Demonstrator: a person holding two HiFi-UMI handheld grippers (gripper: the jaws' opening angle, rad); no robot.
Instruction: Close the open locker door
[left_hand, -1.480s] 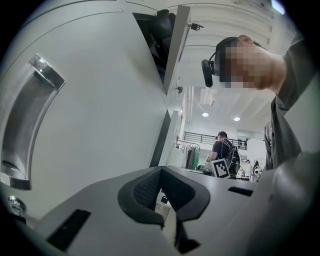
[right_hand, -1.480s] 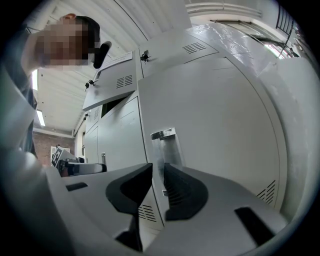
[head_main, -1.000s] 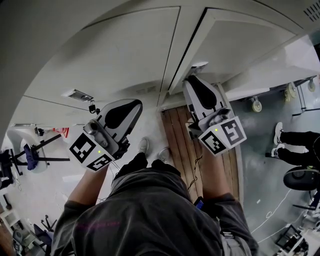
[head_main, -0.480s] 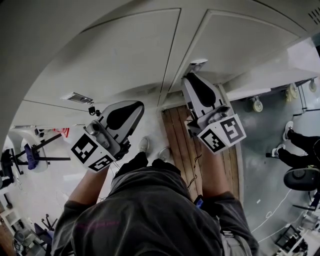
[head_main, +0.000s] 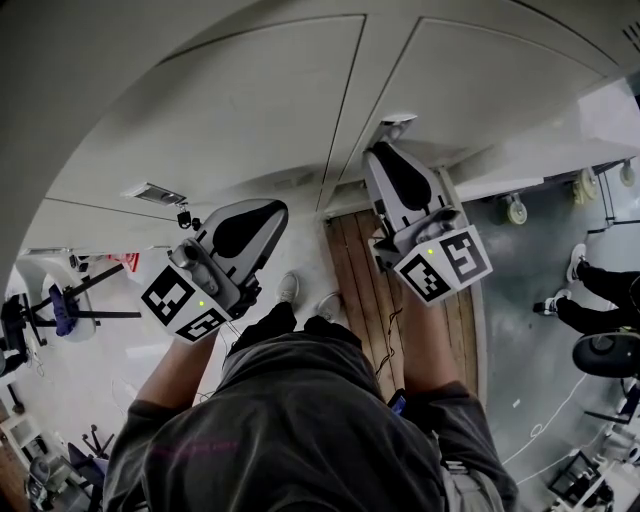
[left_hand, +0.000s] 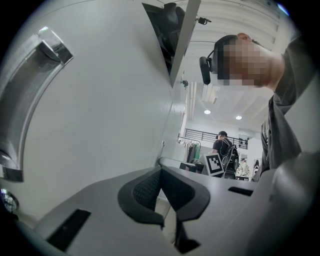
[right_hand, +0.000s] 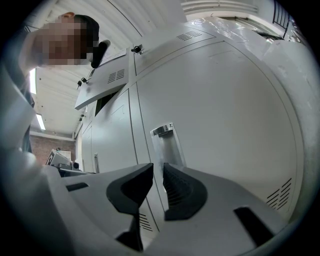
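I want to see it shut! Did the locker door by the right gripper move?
Yes. The locker door swung in toward the fixed door beside it; the dark gap between them is now a thin line.

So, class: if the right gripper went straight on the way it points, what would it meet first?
Probably the recessed handle of the door: the right gripper points straight at it, though how near is unclear.
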